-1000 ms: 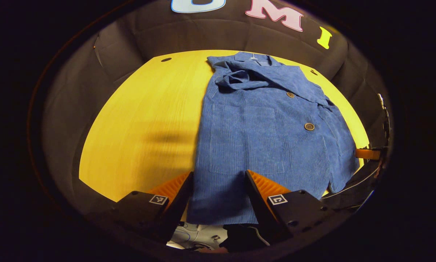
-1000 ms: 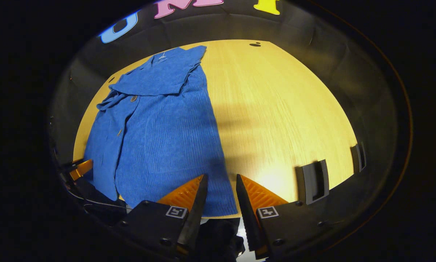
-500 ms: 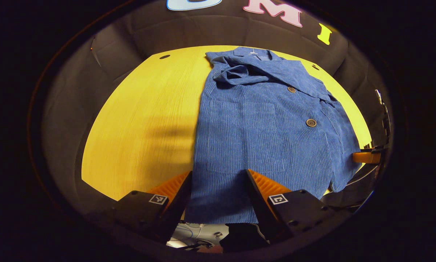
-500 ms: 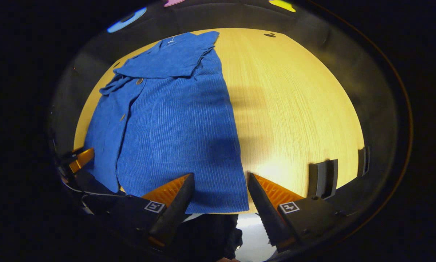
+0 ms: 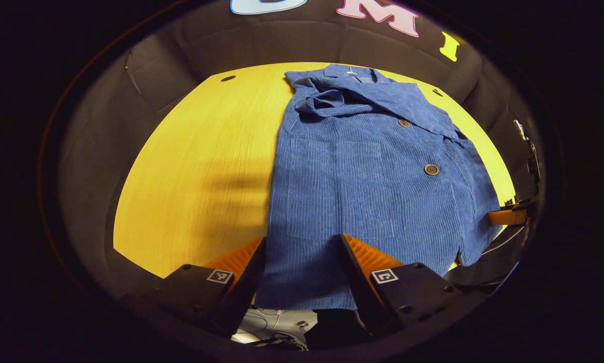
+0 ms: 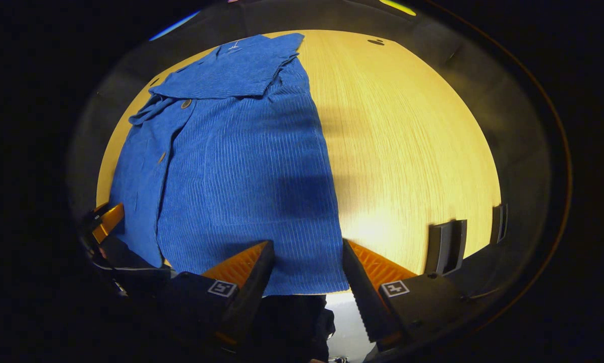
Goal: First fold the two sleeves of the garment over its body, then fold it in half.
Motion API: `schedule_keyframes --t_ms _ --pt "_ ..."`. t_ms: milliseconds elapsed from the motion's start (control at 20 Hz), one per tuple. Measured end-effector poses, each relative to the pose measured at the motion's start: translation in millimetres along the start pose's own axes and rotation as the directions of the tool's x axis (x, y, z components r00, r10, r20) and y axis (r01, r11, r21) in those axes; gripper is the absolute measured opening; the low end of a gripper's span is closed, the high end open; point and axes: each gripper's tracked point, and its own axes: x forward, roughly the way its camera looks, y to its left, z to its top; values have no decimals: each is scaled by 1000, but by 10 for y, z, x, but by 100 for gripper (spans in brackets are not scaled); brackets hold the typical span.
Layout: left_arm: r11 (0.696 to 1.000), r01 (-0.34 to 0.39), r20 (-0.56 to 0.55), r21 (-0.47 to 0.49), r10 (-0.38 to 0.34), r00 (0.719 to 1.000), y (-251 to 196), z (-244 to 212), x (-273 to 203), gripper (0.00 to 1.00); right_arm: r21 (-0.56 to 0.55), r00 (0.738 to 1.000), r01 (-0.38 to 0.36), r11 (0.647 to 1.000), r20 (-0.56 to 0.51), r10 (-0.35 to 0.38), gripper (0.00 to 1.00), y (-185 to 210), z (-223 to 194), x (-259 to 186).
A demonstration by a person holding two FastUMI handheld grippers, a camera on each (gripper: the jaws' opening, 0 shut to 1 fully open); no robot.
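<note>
While the blue corduroy jacket (image 5: 362, 181) lay flat on the yellow wooden surface (image 5: 201, 171) with its collar toward the booth's far wall, both sleeves were already folded in over its body, near the collar. In the left gripper view, the left gripper (image 5: 302, 262) hung over the jacket's near hem with its fingers spread apart, the cloth showing between them and neither finger pressing on it. Two dark buttons (image 5: 431, 169) ran down the jacket's front, and the tip of the other gripper showed at the jacket's right edge. In the right gripper view, the right gripper (image 6: 307, 264) stood likewise over the near hem by the jacket's (image 6: 231, 151) right-hand corner, its fingers parted and holding nothing; whether they touched the fabric could not be told. The bare surface (image 6: 413, 151) stretched away to the right of the jacket, and two dark slotted brackets (image 6: 445, 247) sat at its near right edge. A small dark hole (image 6: 376, 42) marked the surface's far side.
</note>
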Motion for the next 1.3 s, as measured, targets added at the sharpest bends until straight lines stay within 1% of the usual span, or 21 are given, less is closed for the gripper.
schedule_keyframes --t_ms 50,100,150,200,250,300,350,400,450,500,550,650,700,800,900,1050,1150,1300 --pt "1000 1 -9 5 -1 1000 -39 2 1 76 -2 1000 -11 1000 -2 11 87 17 22 8" --pt "1000 6 -12 14 -5 1000 -75 -6 10 70 15 1000 -16 1000 2 16 77 35 12 -7" --pt "1000 8 -20 28 -8 1000 -75 -3 -7 59 19 1000 -13 1000 6 13 48 53 23 -1" --pt "999 18 -27 37 -17 999 -112 -1 2 53 -1 1000 -17 1000 3 17 55 59 15 11" --pt "999 28 -33 39 -27 999 -166 11 5 44 -17 1000 -19 1000 0 19 55 50 17 7" --pt "998 41 -41 43 -39 998 -198 14 14 34 -11 998 -63 998 12 63 55 130 43 21" --pt "998 35 -54 50 -32 998 -191 14 23 22 39 997 -71 997 16 70 32 164 43 16" --pt "996 52 -56 73 -48 997 -196 27 3 9 54 997 -72 996 28 71 9 179 70 20" --pt "995 70 -73 75 -64 995 -197 14 -9 9 26 997 -76 997 10 76 9 164 42 22" --pt "993 109 -86 52 -104 991 -219 22 -28 2 23 997 -79 997 15 79 9 158 52 20" --pt "987 162 -102 7 -160 982 -251 23 -65 2 42 996 -92 995 13 91 9 179 49 23" --pt "968 236 -96 -92 -244 965 -241 116 -199 2 90 990 -140 986 9 140 9 243 70 -40" --pt "958 260 -80 -120 -270 959 -236 164 -272 2 106 987 -162 981 25 160 9 278 123 -89" --pt "947 292 -49 -135 -301 952 -207 286 -436 2 120 980 -199 973 49 194 9 347 211 -249" --pt "941 318 -29 -113 -323 946 -212 414 -597 2 131 968 -245 961 88 235 9 446 332 -437" --pt "947 321 -7 -22 -321 947 -209 620 -775 2 106 948 -296 949 158 278 9 630 609 -755" --pt "943 331 16 18 -332 943 -242 790 -919 2 84 932 -319 944 207 297 9 759 835 -983" --pt "928 371 71 45 -373 925 -302 1143 -1123 2 41 912 -334 942 265 312 9 889 1191 -1176"
